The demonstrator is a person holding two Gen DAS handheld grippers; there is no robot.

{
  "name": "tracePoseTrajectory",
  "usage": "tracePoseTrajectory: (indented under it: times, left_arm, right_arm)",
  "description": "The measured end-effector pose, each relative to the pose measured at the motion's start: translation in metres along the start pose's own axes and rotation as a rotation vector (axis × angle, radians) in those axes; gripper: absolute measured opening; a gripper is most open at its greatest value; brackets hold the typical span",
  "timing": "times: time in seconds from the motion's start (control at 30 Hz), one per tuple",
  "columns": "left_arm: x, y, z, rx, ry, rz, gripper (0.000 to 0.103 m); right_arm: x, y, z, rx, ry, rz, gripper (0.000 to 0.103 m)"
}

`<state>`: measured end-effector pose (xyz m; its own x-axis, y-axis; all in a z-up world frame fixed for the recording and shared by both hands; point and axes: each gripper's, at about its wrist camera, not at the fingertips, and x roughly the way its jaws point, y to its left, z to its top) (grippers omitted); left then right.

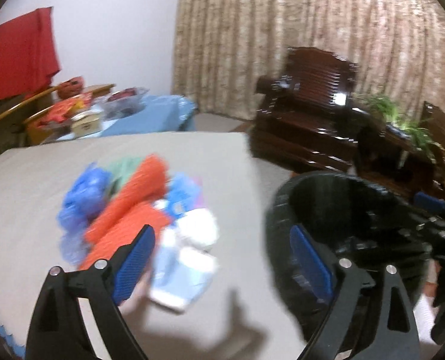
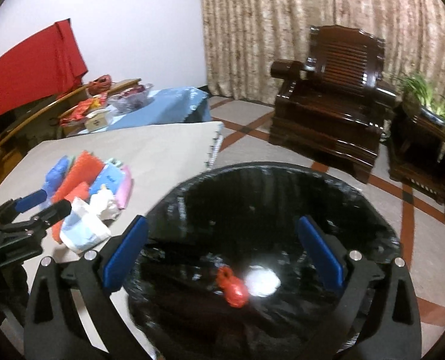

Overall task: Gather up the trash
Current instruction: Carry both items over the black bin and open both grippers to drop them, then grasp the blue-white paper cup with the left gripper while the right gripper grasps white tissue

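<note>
bin: black bin [image 2: 261, 225] lined with a glossy black bag, round mouth, stands just off the tabletop's near right edge
done so far: two pieces lie at the bottom of the bin, a crumpled red wrapper [image 2: 233, 288] and a white wad [image 2: 263, 280] beside it, glare on the white one so material unclear
right gripper: right gripper [image 2: 222, 258] hangs over the bin mouth, jaws spread wide, nothing between the blue pads; reads as a drop just made, my judgement
left gripper: left gripper [image 1: 222, 264] also wide open and empty, aimed at the near end of the pile; left view is motion-blurred
left to do: trash pile [image 1: 138, 210] sits mid-tabletop toward the left edge, most of the job remains by my estimate
pile contents: orange ribbed or knitted-looking pieces [image 2: 81, 174], blue crinkly plastic [image 1: 84, 192], white crumpled tissue [image 2: 104, 205], pale blue and white soft pack [image 2: 83, 232] at the near end, a pink flat sheet on the right side
handling: all looks light, soft and crushable; film and tissue should pinch easily, the pack is bulkier and may need a wide bite
tabletop: tabletop [image 2: 162, 144] is flat, beige, matte, with a zigzag far right edge
risk: pieces overlap, one grab may drag neighbours off the edge
</note>
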<state>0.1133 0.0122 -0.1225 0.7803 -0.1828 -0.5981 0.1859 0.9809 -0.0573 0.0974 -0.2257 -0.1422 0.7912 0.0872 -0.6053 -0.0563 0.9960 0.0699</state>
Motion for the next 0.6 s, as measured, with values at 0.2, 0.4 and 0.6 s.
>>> tracePoseTrajectory:
  times: [0.2,0.4,0.6]
  left_arm:
    - [0.014,0.038,-0.016,-0.045,0.041,0.078,0.078]
    - [0.037,0.043,-0.024,-0.047,0.092,0.072,0.065]
    - [0.057,0.042,-0.028,-0.042,0.132,0.046,0.056]
  right_arm:
    - [0.019,0.030,0.003,-0.053,-0.005,0.041,0.097]
    - [0.037,0.046,0.003,-0.075,0.017,0.063,0.097]
    - [0.046,0.047,0.003,-0.084,0.031,0.067,0.097]
